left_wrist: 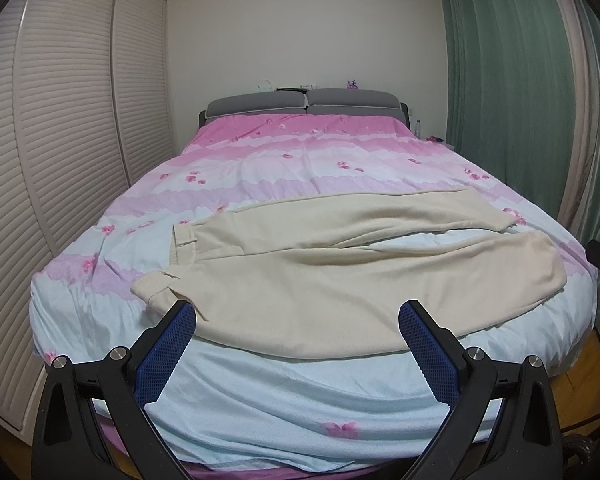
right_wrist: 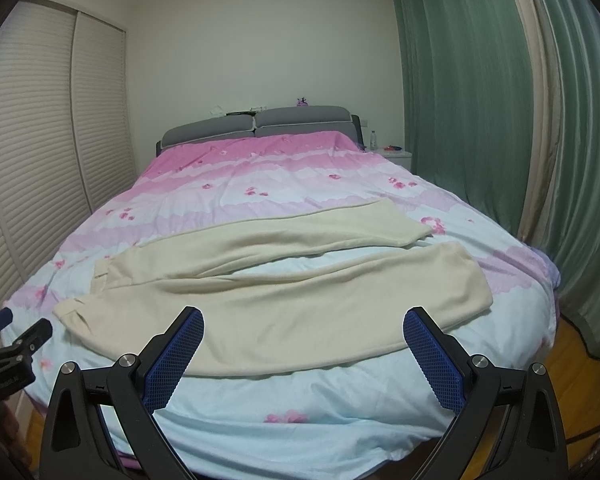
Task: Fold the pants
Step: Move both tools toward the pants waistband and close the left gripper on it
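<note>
Cream pants lie spread flat across the near part of the bed, waistband to the left, both legs running to the right with a gap between them. They also show in the right wrist view. My left gripper is open and empty, hovering just off the bed's near edge in front of the pants. My right gripper is open and empty, also short of the near leg. The left gripper shows at the left edge of the right wrist view.
The bed has a pink and pale blue floral cover and a grey headboard. Slatted wardrobe doors stand on the left. Green curtains hang on the right. A white nightstand stands at the far right corner.
</note>
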`<action>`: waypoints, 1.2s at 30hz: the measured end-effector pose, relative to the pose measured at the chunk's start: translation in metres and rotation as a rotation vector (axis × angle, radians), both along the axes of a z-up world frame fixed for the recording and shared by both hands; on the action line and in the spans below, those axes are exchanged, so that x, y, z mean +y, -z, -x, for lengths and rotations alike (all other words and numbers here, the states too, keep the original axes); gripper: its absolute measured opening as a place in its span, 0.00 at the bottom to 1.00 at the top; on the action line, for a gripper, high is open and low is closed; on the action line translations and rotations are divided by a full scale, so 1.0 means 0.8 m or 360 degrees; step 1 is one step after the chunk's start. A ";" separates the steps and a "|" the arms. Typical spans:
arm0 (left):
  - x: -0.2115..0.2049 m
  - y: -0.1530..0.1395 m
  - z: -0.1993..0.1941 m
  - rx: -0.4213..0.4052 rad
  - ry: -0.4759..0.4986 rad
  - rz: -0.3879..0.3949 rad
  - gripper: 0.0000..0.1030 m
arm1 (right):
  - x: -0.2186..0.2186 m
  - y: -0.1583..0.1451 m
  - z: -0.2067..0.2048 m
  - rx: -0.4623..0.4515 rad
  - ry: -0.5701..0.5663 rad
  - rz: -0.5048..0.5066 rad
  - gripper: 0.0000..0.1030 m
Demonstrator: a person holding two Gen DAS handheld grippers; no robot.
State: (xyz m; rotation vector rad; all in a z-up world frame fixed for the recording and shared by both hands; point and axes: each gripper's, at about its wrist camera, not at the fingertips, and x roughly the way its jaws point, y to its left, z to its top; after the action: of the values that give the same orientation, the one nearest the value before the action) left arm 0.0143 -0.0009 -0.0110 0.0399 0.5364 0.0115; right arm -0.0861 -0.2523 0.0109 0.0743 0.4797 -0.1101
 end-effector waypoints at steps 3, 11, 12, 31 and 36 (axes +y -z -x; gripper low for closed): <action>-0.002 -0.004 -0.009 -0.0014 -0.0006 -0.0005 1.00 | -0.005 -0.002 -0.010 -0.0007 0.0011 0.0003 0.98; 0.003 -0.011 -0.053 -0.0014 -0.0049 -0.0032 1.00 | -0.011 -0.016 -0.049 -0.0042 0.0005 0.0028 0.98; 0.007 -0.012 -0.060 -0.0015 -0.0056 -0.0033 1.00 | -0.010 -0.019 -0.059 -0.0047 -0.0004 0.0027 0.98; 0.161 0.009 -0.219 -0.0058 -0.0297 -0.0094 1.00 | 0.151 -0.031 -0.270 -0.0127 -0.0304 0.0038 0.98; 0.214 0.054 -0.258 0.0003 -0.0317 -0.0085 0.99 | 0.213 0.005 -0.327 -0.0057 -0.0404 0.0024 0.98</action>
State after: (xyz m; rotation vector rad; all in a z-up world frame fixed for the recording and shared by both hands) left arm 0.2207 0.1703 -0.0544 0.0387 0.5403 0.2201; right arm 0.1756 -0.0818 0.0066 0.0002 0.4490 0.1364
